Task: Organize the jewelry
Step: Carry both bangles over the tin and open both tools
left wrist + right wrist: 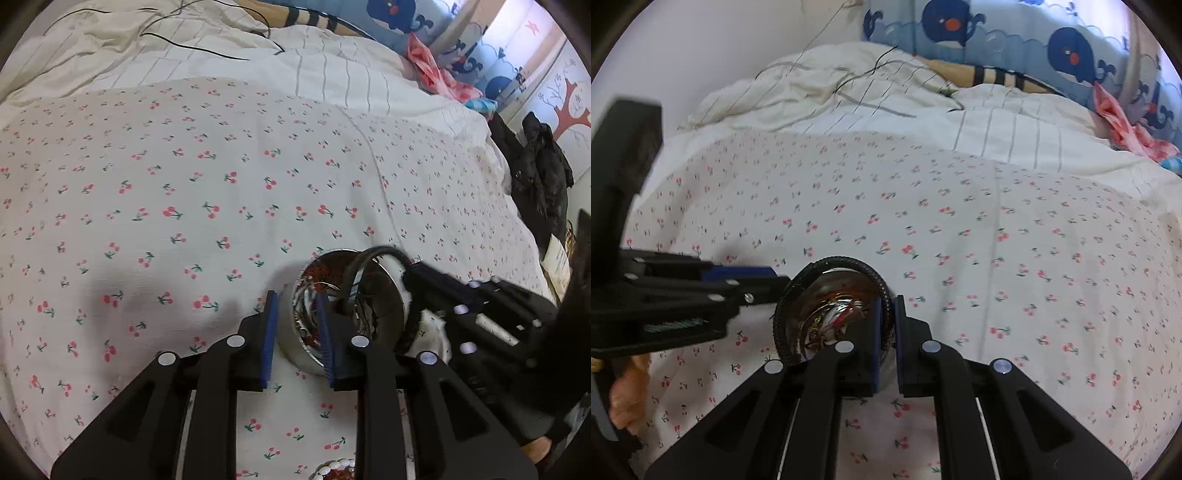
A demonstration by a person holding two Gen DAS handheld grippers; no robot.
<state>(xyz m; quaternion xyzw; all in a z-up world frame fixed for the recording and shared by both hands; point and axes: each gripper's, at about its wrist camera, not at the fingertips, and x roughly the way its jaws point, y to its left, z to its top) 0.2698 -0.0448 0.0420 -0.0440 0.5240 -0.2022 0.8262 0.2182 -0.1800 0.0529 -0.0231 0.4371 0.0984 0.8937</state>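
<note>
At the very bottom of the left wrist view, a string of white oval beads (334,466) with some red beads beside it is cut off by the frame edge and partly hidden behind the claw's linkage.

Just beyond, the left claw (297,334) stands with its blue-padded fingers apart, straddling the near wall of a small round shiny metal bowl (388,295) that sits on the cherry-print bedsheet (184,184). One pad is outside the rim, the other reaches inside; whether either pad touches the metal is hard to tell.

The bowl's contents are a blurred jumble of silvery and reddish pieces; single items cannot be made out.

In the right wrist view, the right claw (886,334) is pressed together on a black braided cord bracelet (827,264), a dark textured ring that loops up and over the bowl's opening. In the left view the same bracelet shows as a black arc above the bowl, its lower part hidden by the right claw's body.

A few fingers of the person's left hand (628,398) show at the left edge of the right view, mostly hidden.

Farther off lie a rumpled white striped duvet (314,70) with thin black cables (207,50) across it, then a whale-patterned blue curtain (1015,40).
</note>
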